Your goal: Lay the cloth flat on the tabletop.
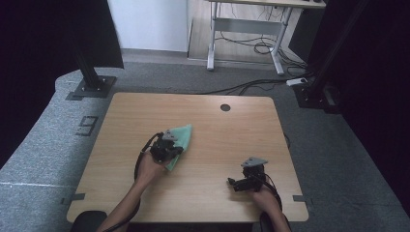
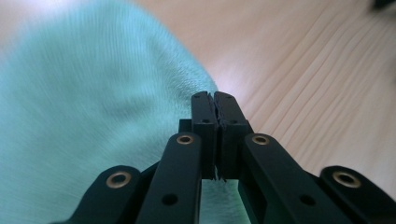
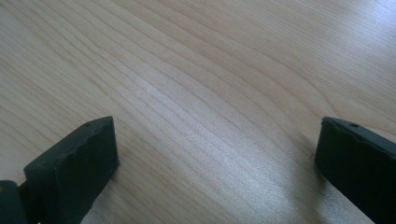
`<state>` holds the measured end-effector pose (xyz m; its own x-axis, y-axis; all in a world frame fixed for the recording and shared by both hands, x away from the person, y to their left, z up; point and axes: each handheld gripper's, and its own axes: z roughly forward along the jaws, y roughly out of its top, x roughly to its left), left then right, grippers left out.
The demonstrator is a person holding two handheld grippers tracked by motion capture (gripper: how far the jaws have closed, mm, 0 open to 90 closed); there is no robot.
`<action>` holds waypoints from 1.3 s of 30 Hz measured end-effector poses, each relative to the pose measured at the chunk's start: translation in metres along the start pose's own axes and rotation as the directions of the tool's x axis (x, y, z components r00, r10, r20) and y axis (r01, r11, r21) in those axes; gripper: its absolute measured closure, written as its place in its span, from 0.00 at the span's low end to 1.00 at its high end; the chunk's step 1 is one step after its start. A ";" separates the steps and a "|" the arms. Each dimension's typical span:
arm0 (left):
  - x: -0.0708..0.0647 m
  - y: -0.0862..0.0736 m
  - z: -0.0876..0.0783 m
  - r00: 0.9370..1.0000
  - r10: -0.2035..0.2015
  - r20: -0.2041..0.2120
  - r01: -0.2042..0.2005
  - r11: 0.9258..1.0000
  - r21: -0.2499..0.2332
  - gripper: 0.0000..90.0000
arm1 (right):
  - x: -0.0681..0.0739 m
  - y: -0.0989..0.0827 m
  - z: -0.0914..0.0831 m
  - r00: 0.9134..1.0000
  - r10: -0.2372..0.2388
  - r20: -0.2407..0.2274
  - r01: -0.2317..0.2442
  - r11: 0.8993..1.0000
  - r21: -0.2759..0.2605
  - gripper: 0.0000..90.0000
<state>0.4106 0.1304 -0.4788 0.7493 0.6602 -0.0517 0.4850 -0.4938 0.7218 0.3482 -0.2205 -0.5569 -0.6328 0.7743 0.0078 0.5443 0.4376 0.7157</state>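
Left gripper view puts the green cloth (image 2: 88, 116) on the wooden table (image 2: 317, 84), left of centre in the high view, its edge running to the left gripper (image 2: 214, 100), whose jaws stand fully together. I judge they pinch the cloth edge, though the fabric between them is barely visible; a thin bite could slip out when I lift. My right gripper (image 3: 215, 154) rests wide open and empty over bare wood. A grey "9" (image 1: 86, 125) marks the floor.
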 end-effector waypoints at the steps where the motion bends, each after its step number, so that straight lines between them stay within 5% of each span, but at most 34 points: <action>1: 0.001 0.008 -0.010 1.000 0.001 -0.002 -0.002 0.999 -0.034 0.97 | 0.000 0.000 0.000 1.000 -0.001 0.000 0.001 1.000 0.000 0.00; 4: 0.009 0.023 -0.036 1.000 -0.016 -0.017 0.014 0.993 -0.115 0.97 | 0.000 0.000 0.000 1.000 -0.002 -0.001 0.002 1.000 -0.001 0.00; 5: 0.019 0.028 -0.052 0.998 -0.047 -0.037 0.040 0.985 -0.168 0.97 | 0.000 0.000 0.000 1.000 -0.002 0.000 0.002 1.000 -0.001 0.00; 8: 0.035 0.026 -0.064 0.993 -0.083 -0.087 0.066 0.980 -0.187 0.97 | 0.000 0.000 0.000 1.000 -0.001 0.000 0.001 1.000 -0.001 0.00; 11: 0.062 0.011 -0.061 0.978 -0.154 -0.142 0.133 0.980 -0.150 0.94 | 0.000 0.000 0.000 1.000 -0.003 -0.001 0.003 1.000 -0.001 0.00; 12: 0.072 0.005 -0.056 0.968 -0.173 -0.181 0.154 0.982 -0.113 0.90 | 0.000 0.000 0.000 1.000 -0.003 0.000 0.003 1.000 -0.001 0.00; 14: 0.090 -0.012 -0.041 0.945 -0.187 -0.268 0.189 0.982 -0.018 0.68 | 0.000 0.000 0.000 1.000 -0.001 -0.001 0.001 1.000 0.000 0.00; 16: 0.098 -0.026 -0.034 0.938 -0.189 -0.290 0.199 0.980 0.004 0.54 | 0.000 0.000 0.000 1.000 -0.001 -0.001 0.001 1.000 -0.001 0.00; 20: 0.099 -0.040 -0.028 0.947 -0.183 -0.263 0.188 0.982 -0.006 0.41 | 0.000 0.000 0.000 1.000 0.000 -0.001 0.000 1.000 0.000 0.00; 24: 0.103 -0.046 -0.021 0.949 -0.182 -0.257 0.191 0.981 0.010 0.38 | 0.000 0.000 0.000 1.000 0.000 0.000 0.000 1.000 0.000 0.00; 29: 0.109 -0.061 -0.004 0.964 -0.186 -0.188 0.204 0.975 0.085 0.64 | 0.000 0.000 0.000 1.000 0.000 -0.001 0.000 1.000 0.000 0.00; 31: 0.108 -0.064 -0.002 0.964 -0.220 -0.153 0.231 0.971 0.062 0.74 | 0.000 0.000 0.000 1.000 0.000 -0.001 0.000 1.000 0.000 0.00; 33: 0.106 -0.064 -0.003 0.961 -0.236 -0.144 0.247 0.967 0.065 0.76 | 0.000 0.000 0.000 1.000 0.000 -0.001 0.000 1.000 0.000 0.00; 39: 0.079 -0.066 -0.004 0.975 -0.214 -0.054 0.218 0.971 0.098 0.79 | 0.000 0.000 0.000 1.000 0.000 -0.001 0.000 1.000 0.000 0.00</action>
<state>0.4359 0.2173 -0.5282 0.6028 0.7802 -0.1671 0.6787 -0.3912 0.6216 0.3482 -0.2205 -0.5569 -0.6331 0.7740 0.0083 0.5442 0.4375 0.7159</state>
